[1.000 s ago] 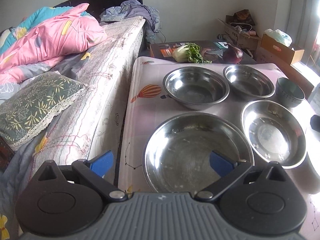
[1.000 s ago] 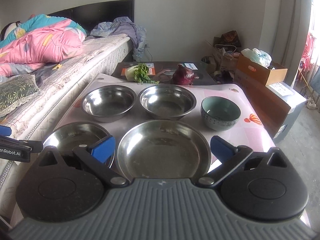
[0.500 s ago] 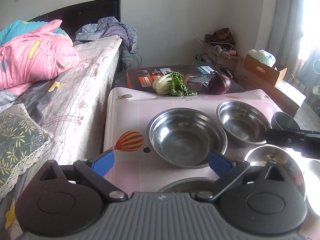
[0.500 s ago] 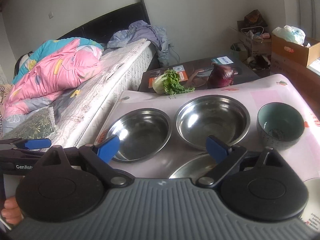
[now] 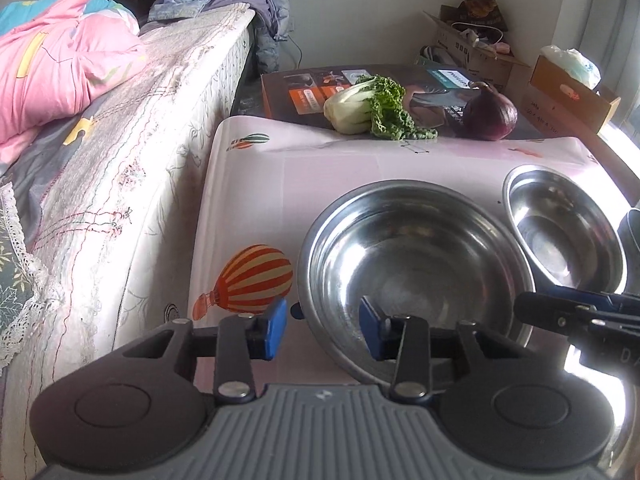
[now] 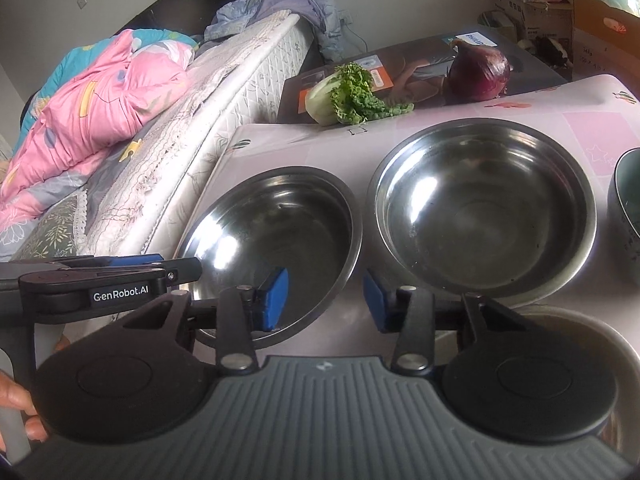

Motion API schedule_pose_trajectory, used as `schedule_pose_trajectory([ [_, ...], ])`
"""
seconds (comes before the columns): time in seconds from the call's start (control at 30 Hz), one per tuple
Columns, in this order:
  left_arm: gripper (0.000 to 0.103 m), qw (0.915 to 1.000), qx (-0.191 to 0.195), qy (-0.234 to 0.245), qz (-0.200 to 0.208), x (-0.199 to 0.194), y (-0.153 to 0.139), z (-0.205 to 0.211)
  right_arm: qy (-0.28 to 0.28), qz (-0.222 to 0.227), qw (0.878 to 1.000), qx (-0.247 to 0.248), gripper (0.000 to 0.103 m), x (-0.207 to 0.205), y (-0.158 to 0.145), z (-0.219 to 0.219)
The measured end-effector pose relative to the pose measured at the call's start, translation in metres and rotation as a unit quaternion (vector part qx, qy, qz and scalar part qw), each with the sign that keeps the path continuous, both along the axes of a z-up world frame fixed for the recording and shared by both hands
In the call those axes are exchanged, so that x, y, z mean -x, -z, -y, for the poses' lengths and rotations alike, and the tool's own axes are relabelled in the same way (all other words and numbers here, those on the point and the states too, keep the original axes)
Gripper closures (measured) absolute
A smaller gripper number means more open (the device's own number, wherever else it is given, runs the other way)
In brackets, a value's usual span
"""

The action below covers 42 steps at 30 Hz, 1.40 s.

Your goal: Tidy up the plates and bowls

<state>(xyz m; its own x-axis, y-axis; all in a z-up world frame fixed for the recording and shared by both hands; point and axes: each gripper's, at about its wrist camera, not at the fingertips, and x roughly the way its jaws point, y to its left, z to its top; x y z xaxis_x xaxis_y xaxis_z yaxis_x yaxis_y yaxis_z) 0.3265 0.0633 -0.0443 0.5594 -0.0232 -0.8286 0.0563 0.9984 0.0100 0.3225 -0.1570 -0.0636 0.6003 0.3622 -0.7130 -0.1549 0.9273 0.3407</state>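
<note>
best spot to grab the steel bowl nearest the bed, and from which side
Take the steel bowl nearest the bed by its thin rolled rim at the near left edge, where the left gripper already straddles it, its jaws having just been closing. Come from above, one finger inside, one outside: the smooth curved wall offers no other hold.

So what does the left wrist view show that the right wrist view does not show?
Only the left wrist view: the striped balloon print on the tablecloth. Only the right wrist view: a person's fingers at the lower left edge. Both: the bok choy, the red onion, the left steel bowl and the right steel bowl.
</note>
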Motion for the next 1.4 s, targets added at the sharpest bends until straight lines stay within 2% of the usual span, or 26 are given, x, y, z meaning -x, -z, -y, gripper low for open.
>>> schedule_pose_trajectory([
  [0.07, 0.076, 0.9999, -0.003, -0.003, -0.009, -0.002, 0.004, -0.002, -0.002, -0.004, 1.000, -0.001, 0.076, -0.005, 0.003, -0.003],
  [0.13, 0.082, 0.9998, -0.004, -0.006, -0.018, -0.003, 0.008, -0.004, -0.003, -0.008, 1.000, 0.001, 0.081, -0.006, 0.006, -0.003],
  [0.2, 0.083, 0.9998, 0.002, -0.004, -0.018, -0.001, 0.009, -0.008, -0.005, -0.014, 1.000, -0.003, 0.089, -0.007, 0.008, -0.002],
  [0.37, 0.083, 0.9995, 0.018, 0.001, -0.026, 0.005, 0.011, -0.016, -0.017, -0.016, 1.000, -0.001, 0.090, -0.004, 0.009, -0.003],
  [0.63, 0.078, 0.9982, 0.045, -0.006, -0.040, 0.003, 0.012, -0.029, -0.033, -0.013, 0.999, 0.031, 0.087, -0.004, 0.001, -0.016],
  [0.73, 0.066, 0.9987, 0.033, 0.002, -0.039, -0.005, 0.012, -0.024, -0.026, -0.012, 0.999, 0.044, 0.087, -0.011, -0.001, -0.015],
  [0.9, 0.066, 0.9987, 0.009, 0.004, -0.050, -0.023, 0.022, -0.015, -0.026, -0.008, 0.998, 0.058, 0.087, -0.022, 0.001, -0.017],
  [1.13, 0.068, 0.9987, 0.013, 0.007, -0.049, -0.018, 0.020, -0.017, -0.033, -0.001, 0.998, 0.059, 0.089, -0.025, 0.000, -0.020],
  [1.4, 0.067, 0.9985, -0.001, 0.001, -0.054, -0.026, 0.025, -0.015, -0.033, -0.006, 0.998, 0.059, 0.088, -0.034, 0.003, -0.027],
])
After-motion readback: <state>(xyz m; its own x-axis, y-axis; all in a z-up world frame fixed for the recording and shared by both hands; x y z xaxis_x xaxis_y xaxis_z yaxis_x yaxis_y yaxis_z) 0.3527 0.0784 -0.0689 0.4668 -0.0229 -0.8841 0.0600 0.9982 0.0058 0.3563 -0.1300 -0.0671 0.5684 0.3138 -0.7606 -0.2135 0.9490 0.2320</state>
